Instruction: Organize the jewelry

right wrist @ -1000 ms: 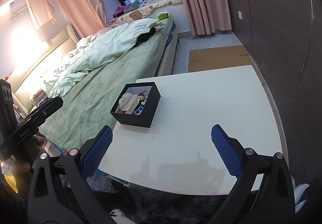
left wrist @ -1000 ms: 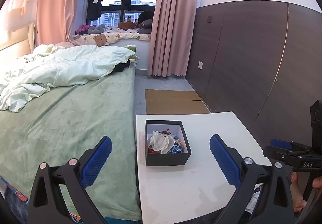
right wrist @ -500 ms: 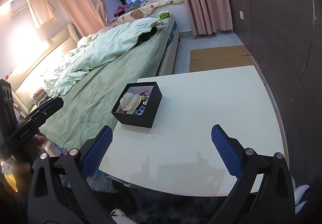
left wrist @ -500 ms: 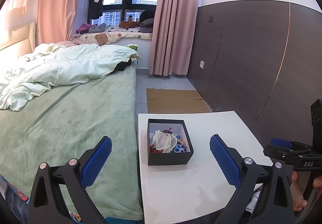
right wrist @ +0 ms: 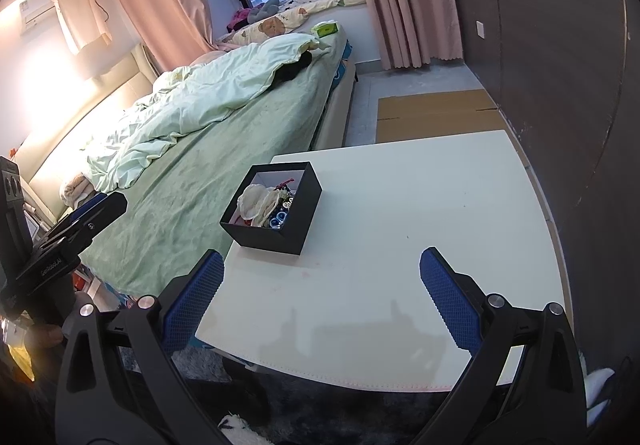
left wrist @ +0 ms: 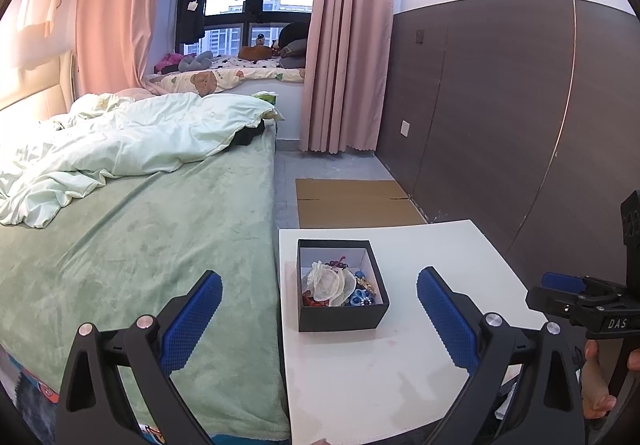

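Note:
A black open box (left wrist: pixel 342 319) (right wrist: pixel 304 211) stands on the white table (left wrist: pixel 384 373) (right wrist: pixel 420 229), near its left edge. Inside lie a white shell-shaped piece (left wrist: pixel 330 282) (right wrist: pixel 258 201), red beads (left wrist: pixel 310 299) and blue jewelry (left wrist: pixel 360 299) (right wrist: pixel 278 219), tangled together. My left gripper (left wrist: pixel 318 321) hovers open just in front of the box, nothing between its blue pads (left wrist: pixel 446 319). My right gripper (right wrist: pixel 320 303) is open and empty over the table's near edge, to the right of the box. Each gripper shows at the edge of the other's view.
A bed with a green blanket (left wrist: pixel 132 257) and a pale duvet (left wrist: pixel 132 141) borders the table on the left. A dark panelled wall (left wrist: pixel 500 117) runs along the right. Flattened cardboard (left wrist: pixel 352 201) lies on the floor beyond the table. A dark rug (right wrist: pixel 320 405) lies below the near edge.
The left wrist view has drifted slightly, so the box sits a little further right and closer. The right gripper has barely moved. Both grippers stay open.

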`<state>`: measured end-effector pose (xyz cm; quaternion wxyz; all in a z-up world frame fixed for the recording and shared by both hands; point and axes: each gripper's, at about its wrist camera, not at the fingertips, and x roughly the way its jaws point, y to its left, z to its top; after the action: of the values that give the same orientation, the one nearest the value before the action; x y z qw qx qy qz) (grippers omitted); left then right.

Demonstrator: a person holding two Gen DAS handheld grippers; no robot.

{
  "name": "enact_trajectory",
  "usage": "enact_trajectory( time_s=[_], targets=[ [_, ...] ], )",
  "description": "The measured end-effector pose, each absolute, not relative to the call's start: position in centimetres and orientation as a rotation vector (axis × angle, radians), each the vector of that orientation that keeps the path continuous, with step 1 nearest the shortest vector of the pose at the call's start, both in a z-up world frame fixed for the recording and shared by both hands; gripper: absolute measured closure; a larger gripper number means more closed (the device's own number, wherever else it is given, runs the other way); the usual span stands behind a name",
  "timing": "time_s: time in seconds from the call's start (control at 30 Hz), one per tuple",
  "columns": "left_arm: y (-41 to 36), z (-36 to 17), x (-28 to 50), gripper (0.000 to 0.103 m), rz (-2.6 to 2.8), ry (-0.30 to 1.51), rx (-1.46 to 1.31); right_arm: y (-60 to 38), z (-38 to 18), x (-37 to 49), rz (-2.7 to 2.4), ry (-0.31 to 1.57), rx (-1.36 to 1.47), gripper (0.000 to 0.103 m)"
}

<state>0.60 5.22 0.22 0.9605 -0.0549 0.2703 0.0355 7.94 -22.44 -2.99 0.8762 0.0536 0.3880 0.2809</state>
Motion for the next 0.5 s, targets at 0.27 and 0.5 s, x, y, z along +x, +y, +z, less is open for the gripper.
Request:
enact_trajectory(
  time_s=[0.27,0.5],
  targets=[
    [5.04,0.4,0.01,0.008,0.069,0.531,-0.117,-22.47,-3.18,7.77,0.588,0.813,0.109,0.005],
    [4.62,0.44,-0.3,0.008,0.053,0.53,-0.11,-22.36,-3.31,7.54,0.585,0.814,0.109,0.005]
  ],
)
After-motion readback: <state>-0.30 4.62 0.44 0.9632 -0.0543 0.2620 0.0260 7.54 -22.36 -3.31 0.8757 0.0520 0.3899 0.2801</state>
